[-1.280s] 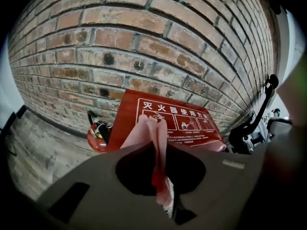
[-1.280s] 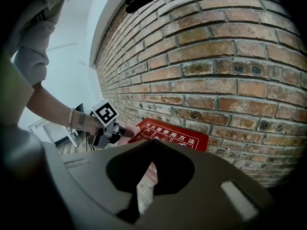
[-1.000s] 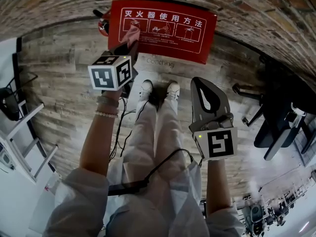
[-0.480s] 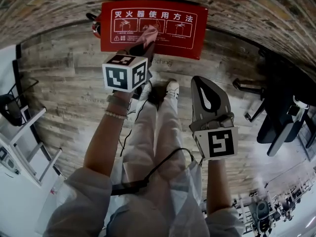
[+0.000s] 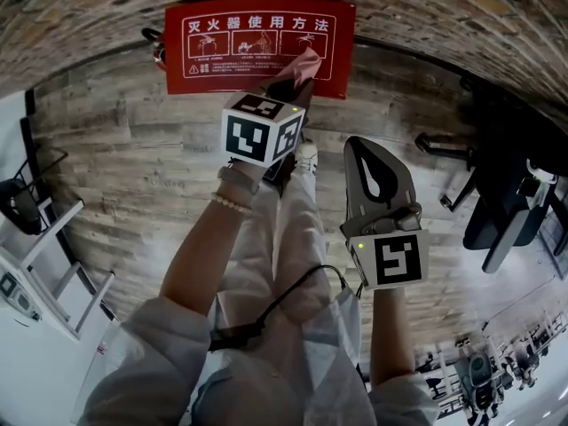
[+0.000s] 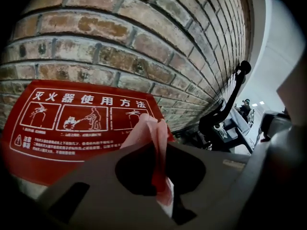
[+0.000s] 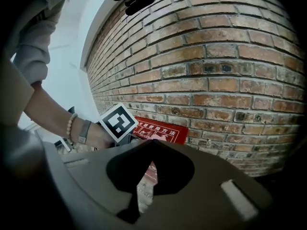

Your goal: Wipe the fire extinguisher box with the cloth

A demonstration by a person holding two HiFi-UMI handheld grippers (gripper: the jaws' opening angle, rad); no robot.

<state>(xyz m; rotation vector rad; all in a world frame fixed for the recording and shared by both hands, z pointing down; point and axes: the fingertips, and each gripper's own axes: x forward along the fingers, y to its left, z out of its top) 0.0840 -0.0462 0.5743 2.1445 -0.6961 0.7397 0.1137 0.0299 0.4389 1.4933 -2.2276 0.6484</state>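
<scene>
The red fire extinguisher box (image 5: 240, 56) with white print stands on the floor against the brick wall. My left gripper (image 5: 295, 80) is shut on a pink cloth (image 5: 308, 61), which lies against the box's right part near its upper right corner. In the left gripper view the cloth (image 6: 146, 131) sticks up between the jaws of the left gripper (image 6: 158, 150), in front of the box (image 6: 62, 128). My right gripper (image 5: 374, 162) hangs lower right, away from the box, shut and holding nothing. In the right gripper view the closed right gripper (image 7: 151, 143) points at the box (image 7: 165, 131).
A brick wall (image 5: 426, 7) runs behind the box, above a wood-plank floor (image 5: 133, 167). The person's legs and white shoes (image 5: 307, 156) stand just before the box. A black office chair (image 5: 497, 193) is at the right and a white rack (image 5: 44, 264) at the left. A black cable (image 5: 293, 295) hangs by the legs.
My left gripper has carried the pink cloth rightward across the red box, from its left part to its right part. The right gripper has stayed in place.
</scene>
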